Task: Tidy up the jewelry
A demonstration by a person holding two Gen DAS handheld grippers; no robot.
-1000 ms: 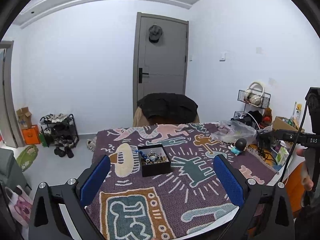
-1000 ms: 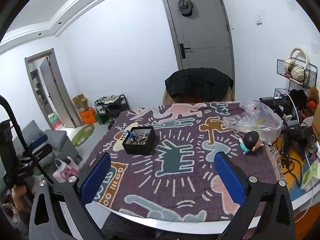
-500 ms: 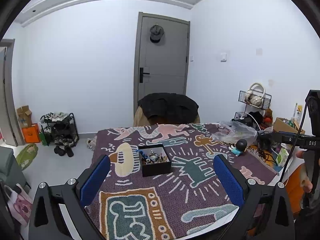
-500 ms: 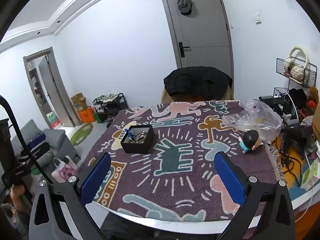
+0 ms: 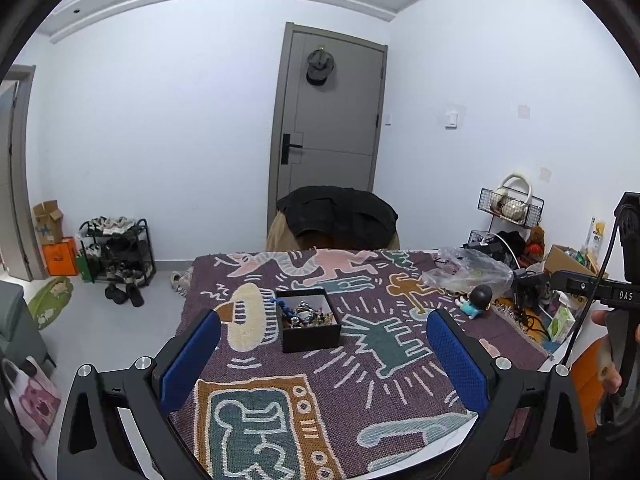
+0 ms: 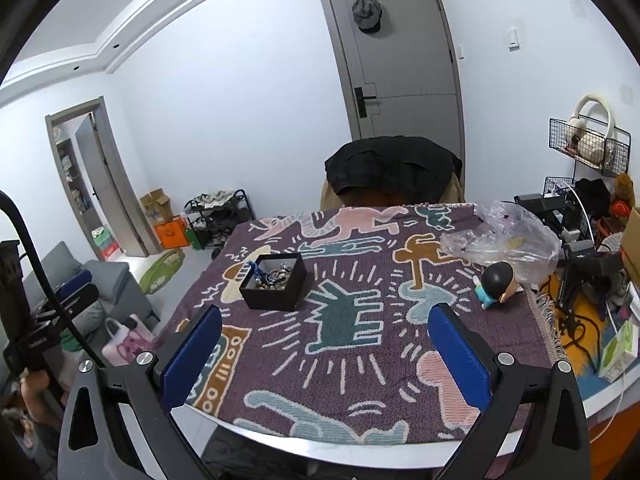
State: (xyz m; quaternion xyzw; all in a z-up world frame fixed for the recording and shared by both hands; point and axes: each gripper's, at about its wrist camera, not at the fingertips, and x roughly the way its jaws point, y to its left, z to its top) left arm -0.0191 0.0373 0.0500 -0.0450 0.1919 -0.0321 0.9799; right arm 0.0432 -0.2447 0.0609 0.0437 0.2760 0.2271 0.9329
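Observation:
A small black box [image 5: 310,330] [image 6: 275,286] stands on the patterned purple cloth [image 5: 360,380] [image 6: 360,340], heaped with tangled jewelry [image 5: 306,312] [image 6: 271,274], a blue piece hanging over its left rim. My left gripper [image 5: 324,356] hovers open above the table's near edge, the box just beyond and between its blue pads. The right gripper [image 6: 326,356] is open too, held back from the near edge, with the box far ahead to its left. Nothing is held by either one.
A crumpled clear plastic bag [image 6: 504,240] and a small black-haired figurine [image 6: 496,284] sit at the table's right. Cables, boxes and wire baskets [image 6: 588,144] crowd the right side. A chair draped with a dark jacket [image 6: 394,170] stands behind the table.
Both views have drifted only slightly; the box sits a little differently in frame. Both grippers stay open and nothing on the table has moved.

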